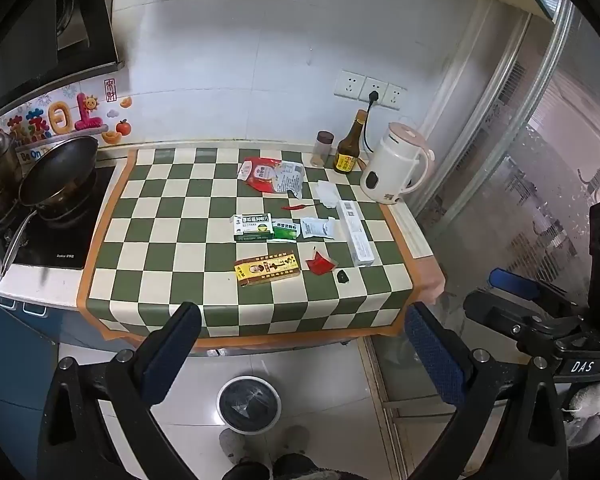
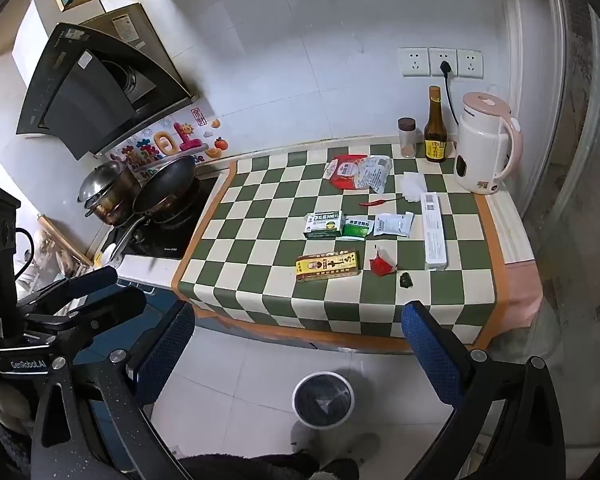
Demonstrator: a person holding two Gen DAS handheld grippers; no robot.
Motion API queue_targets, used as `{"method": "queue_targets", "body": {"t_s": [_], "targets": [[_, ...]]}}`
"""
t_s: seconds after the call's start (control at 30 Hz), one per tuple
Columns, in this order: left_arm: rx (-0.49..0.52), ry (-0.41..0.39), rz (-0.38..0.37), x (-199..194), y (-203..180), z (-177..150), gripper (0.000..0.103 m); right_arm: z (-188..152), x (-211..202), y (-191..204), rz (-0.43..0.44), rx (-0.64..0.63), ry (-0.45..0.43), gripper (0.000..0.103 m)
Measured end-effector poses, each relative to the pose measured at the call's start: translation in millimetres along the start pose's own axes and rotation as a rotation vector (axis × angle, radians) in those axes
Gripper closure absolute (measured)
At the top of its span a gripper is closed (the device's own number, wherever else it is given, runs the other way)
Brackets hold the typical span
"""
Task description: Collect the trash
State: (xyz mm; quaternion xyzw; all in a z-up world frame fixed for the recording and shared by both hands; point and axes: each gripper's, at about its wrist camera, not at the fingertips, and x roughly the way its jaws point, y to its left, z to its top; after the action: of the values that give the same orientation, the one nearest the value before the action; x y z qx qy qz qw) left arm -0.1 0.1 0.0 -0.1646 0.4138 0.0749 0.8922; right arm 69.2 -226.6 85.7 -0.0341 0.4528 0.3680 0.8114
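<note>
Green-and-cream checked cloth [image 1: 172, 240] carries the trash: yellow box [image 1: 267, 267], red wrapper [image 1: 319, 265], medicine box [image 1: 253, 227], long white box [image 1: 355, 233]. Left gripper [image 1: 302, 344] and right gripper [image 2: 300, 344] hang wide and empty above the floor bin [image 2: 323, 400]

Even, cool daylight; brightest on the white tiled wall [image 1: 228, 40] at twelve o'clock. Shadows soft. Strong fisheye bending and black vignetting at edges; centre sharp.

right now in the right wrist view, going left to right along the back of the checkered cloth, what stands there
spice jar → dark sauce bottle → white and pink kettle
</note>
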Motion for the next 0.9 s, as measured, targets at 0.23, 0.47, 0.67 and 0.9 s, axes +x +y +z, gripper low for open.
{"method": "queue_targets", "body": {"t_s": [0.23, 0.47, 0.67, 0.9], "targets": [[-0.004, 0.000, -0.001, 0.9, -0.5, 0.9, 0.000, 0.6, -0.8, -1.3, -0.003, -0.006, -0.007, 0.000], [-0.002, 0.002, -0.007, 2.1, 0.6, 6.4, 0.000, 1.3, -1.1, -2.8, -0.007, -0.008, -0.009, 0.000], [-0.004, -0.004, -0.006, 2.1, 1.5, 5.2, 0.000, 1.8, -1.0, -3.2, -0.005, -0.012, -0.006, 0.000], [0.007, -0.009, 0.006, 3.7, -0.7, 6.7, 0.000, 4.3, -0.3, 0.1, -0.001, -0.013, -0.004, 0.000]]}}
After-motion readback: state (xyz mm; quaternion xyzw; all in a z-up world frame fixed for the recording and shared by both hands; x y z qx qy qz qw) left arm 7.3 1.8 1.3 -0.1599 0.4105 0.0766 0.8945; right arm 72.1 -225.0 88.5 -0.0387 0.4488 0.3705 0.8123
